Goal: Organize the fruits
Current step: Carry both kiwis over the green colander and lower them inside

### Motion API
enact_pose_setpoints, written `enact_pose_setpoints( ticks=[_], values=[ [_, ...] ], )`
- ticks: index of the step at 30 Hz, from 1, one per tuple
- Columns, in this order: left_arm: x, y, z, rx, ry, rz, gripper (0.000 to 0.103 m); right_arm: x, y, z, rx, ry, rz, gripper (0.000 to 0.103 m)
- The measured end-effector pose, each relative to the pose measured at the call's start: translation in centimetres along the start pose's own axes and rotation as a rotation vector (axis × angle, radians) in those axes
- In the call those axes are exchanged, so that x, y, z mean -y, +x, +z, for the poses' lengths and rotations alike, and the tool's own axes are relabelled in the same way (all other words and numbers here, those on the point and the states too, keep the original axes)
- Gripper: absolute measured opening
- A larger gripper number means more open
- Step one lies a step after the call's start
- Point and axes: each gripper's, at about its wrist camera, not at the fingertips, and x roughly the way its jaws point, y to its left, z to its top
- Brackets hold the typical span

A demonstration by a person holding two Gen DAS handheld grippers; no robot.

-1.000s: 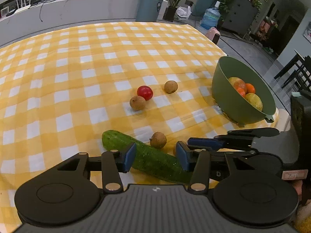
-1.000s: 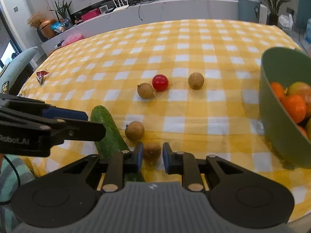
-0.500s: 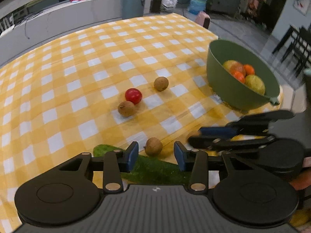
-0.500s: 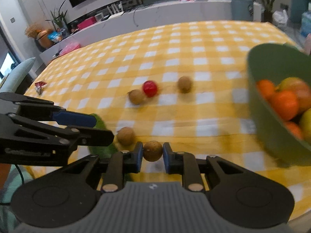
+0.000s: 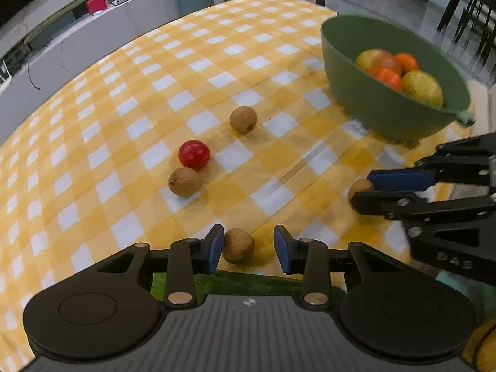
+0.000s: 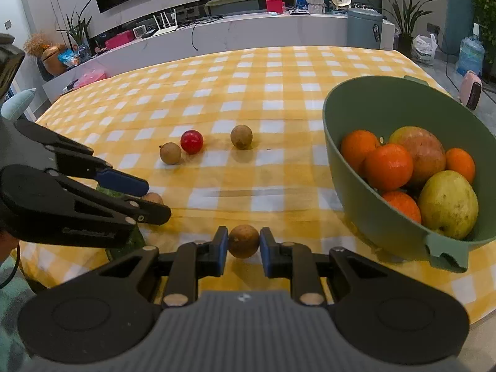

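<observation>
My right gripper (image 6: 243, 247) is shut on a small brown longan (image 6: 243, 241) and holds it above the cloth, left of the green bowl (image 6: 347, 142) of oranges and pears. It also shows in the left wrist view (image 5: 361, 193) with the longan (image 5: 358, 187). My left gripper (image 5: 248, 245) is open around another longan (image 5: 238, 245) lying on the cloth, above the cucumber (image 5: 248, 280). Two more longans (image 6: 170, 153) (image 6: 241, 136) and a red cherry tomato (image 6: 192, 142) lie mid-table.
The yellow checked tablecloth (image 6: 263, 93) covers the table; its front edge is just below the grippers. The bowl (image 5: 372, 105) stands at the right edge. A white counter, bin and plants lie beyond the table.
My right gripper has lifted its longan and moved right toward the bowl. My left gripper has moved forward over the cucumber and now brackets the other longan.
</observation>
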Motion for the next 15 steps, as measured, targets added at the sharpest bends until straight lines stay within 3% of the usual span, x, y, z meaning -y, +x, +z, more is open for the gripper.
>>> enact_pose_setpoints(
  ticks=[3, 9, 15],
  values=[
    [0.2, 0.4, 0.1, -0.019, 0.017, 0.025, 0.042, 0.1, 0.1, 0.0, -0.01, 0.005, 0.002, 0.018],
    [0.2, 1.0, 0.1, -0.042, 0.039, 0.084, 0.027, 1.0, 0.4, -0.6, -0.02, 0.027, 0.007, 0.018],
    [-0.4, 0.5, 0.2, -0.027, -0.029, 0.071, 0.027, 1.3, -0.4, -0.6, 0.0, 0.041, 0.025, 0.018]
  ],
)
